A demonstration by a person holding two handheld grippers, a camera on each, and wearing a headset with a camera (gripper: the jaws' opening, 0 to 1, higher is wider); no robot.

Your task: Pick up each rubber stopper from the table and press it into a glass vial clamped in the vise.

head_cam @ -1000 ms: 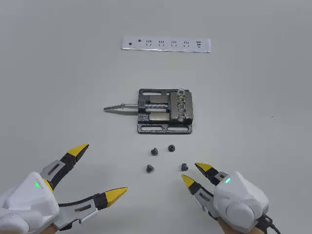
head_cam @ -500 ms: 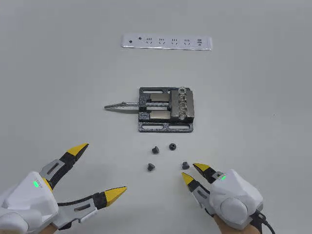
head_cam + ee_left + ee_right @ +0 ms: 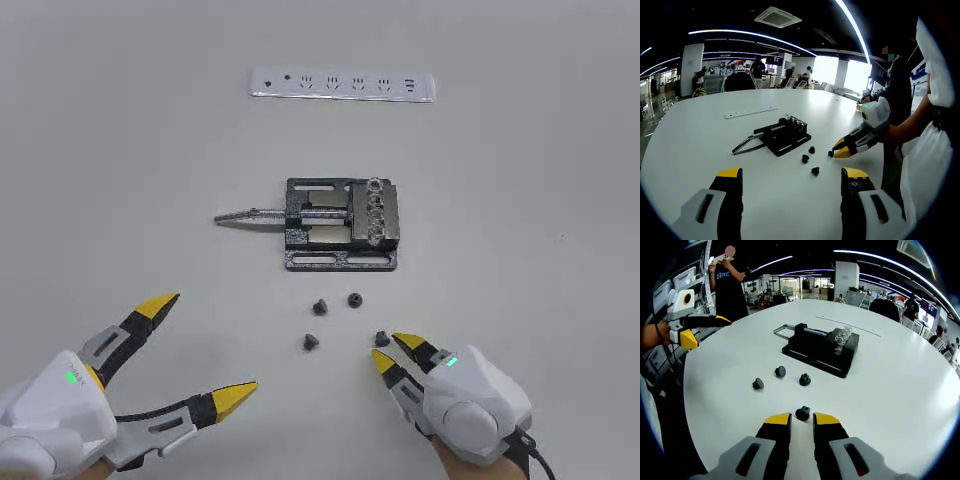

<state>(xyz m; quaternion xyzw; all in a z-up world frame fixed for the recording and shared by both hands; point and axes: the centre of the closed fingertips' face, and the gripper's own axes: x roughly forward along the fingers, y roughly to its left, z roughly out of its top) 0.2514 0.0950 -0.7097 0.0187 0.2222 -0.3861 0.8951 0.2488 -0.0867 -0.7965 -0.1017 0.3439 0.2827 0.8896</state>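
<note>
Nearest, at the bottom left of the head view: left gripper (image 3: 197,348), yellow tips spread wide apart. Holds nothing. Hangs over the bare white surface (image 3: 120,200), well apart from the little pieces.

At the bottom right: right gripper (image 3: 394,349), yellow tips close together, with just a thin gap between them. Pinches nothing. Points straight at the nearest stopper (image 3: 802,413), a small, dark, round one. Sits down on the surface right at the mouth of that gap, just in front of the two tips. Hard to tell whether it touches them.

A bit farther on: three more dark stoppers, loose on the surface. Second stopper (image 3: 311,342) off to the left of the nearest one, near but apart. Third stopper (image 3: 319,307) and fourth stopper (image 3: 354,299) side by side, between those two and the vise.

Next, the vise (image 3: 340,238): black, flat on the surface, with a long metal screw handle (image 3: 250,217) sticking out to the left. Clamped in its right end: a short row of clear glass vials (image 3: 376,210), standing up, packed close together.

Farther still: a white power strip (image 3: 342,85), lying flat, well apart from the vise.

Farthest, past the edge of the surface in the right gripper view: a person in a dark shirt (image 3: 732,290), standing.
</note>
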